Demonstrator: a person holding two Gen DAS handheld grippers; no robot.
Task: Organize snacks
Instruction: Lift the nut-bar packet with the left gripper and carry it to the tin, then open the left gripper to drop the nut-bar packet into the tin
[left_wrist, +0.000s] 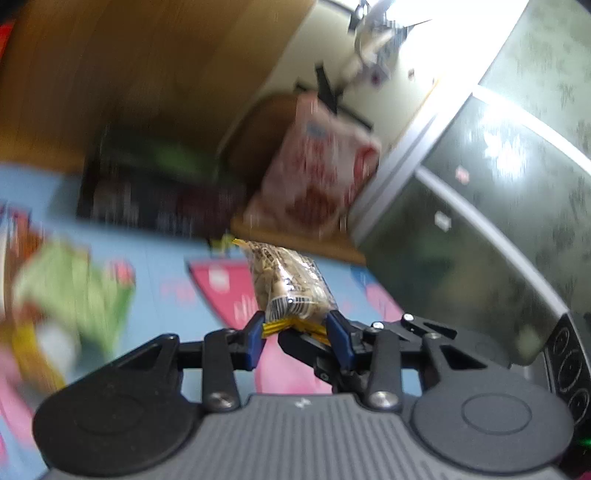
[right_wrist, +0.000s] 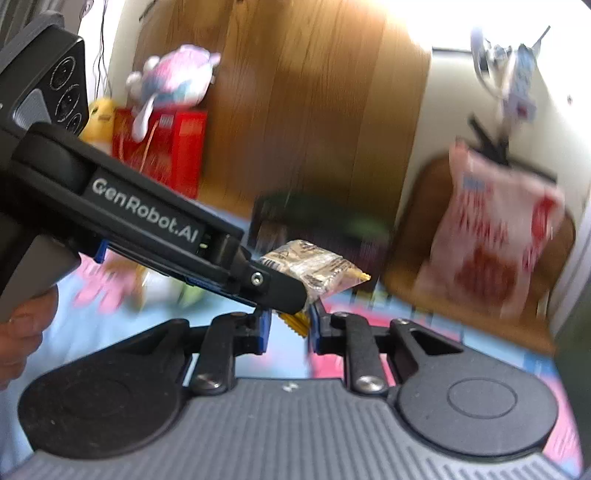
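A small clear snack packet with yellow crimped ends (left_wrist: 290, 286) is held in the air above the blue patterned mat. My left gripper (left_wrist: 295, 328) is shut on its near yellow end. In the right wrist view the same packet (right_wrist: 317, 267) sticks out past the left gripper's black body (right_wrist: 147, 218), which crosses from the left. My right gripper (right_wrist: 290, 328) is closed on the packet's yellow lower end (right_wrist: 295, 325). Both grippers grip the same packet.
A dark box (left_wrist: 159, 192) lies at the mat's far edge. A pink and white snack bag (left_wrist: 321, 173) leans on a wooden stool. Green and other snack bags (left_wrist: 70, 291) lie blurred at the left. A red box and plush toys (right_wrist: 166, 110) stand at the back.
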